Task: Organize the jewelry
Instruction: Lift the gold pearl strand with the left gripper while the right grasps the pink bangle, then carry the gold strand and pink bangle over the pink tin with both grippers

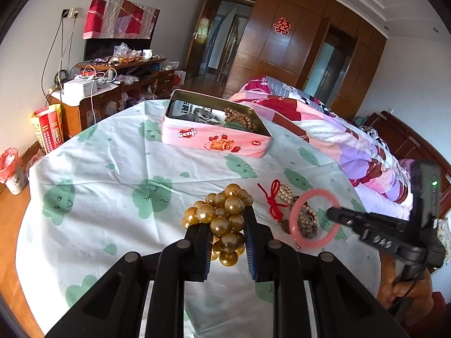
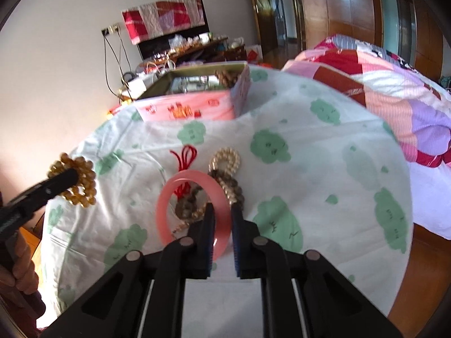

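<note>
The left gripper [image 1: 227, 222] clamps the gold bead strand [image 1: 224, 219]; lift it clear and lower it into the pink tin [image 1: 214, 138]. The right gripper [image 2: 222, 219], jaws narrow, straddles the pink bangle [image 2: 191, 211]; whether it grips is unclear.

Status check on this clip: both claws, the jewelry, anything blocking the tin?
Left claw shut on gold bead strand, lifted. Right claw astride pink bangle rim, grip unconfirmed. Pearl and red-cord pieces beside bangle on cloth. Tin open, path unobstructed.

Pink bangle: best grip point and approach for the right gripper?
Grip the pink bangle at its near rim, from the near table edge, one finger inside the ring and one outside. It lies flat and thin. The far rim overlaps the pearl strand, so the right gripper could likely snag there.
</note>
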Demonstrator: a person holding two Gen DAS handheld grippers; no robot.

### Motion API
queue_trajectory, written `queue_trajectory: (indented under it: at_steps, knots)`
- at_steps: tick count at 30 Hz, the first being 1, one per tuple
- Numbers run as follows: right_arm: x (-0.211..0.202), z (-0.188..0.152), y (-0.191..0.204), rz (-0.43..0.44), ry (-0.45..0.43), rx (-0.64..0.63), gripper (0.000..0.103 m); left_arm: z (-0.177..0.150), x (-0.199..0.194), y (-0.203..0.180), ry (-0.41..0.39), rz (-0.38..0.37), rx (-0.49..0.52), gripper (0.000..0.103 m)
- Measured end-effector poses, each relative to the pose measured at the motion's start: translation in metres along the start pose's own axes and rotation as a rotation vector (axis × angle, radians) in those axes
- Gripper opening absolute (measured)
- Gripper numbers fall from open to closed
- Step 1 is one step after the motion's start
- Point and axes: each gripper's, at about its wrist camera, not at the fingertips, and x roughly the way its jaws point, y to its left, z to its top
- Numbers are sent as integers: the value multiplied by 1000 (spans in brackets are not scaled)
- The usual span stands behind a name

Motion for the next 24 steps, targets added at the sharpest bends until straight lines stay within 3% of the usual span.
queue_trajectory:
  at_steps: [7, 24]
  knots:
    - [-19, 16, -8, 55, -101, 73, 14, 2, 0, 0, -9, 2, -9, 20]
    - [-18, 63, 2, 144, -208, 98, 14, 26, 13, -3, -44, -2, -7, 20]
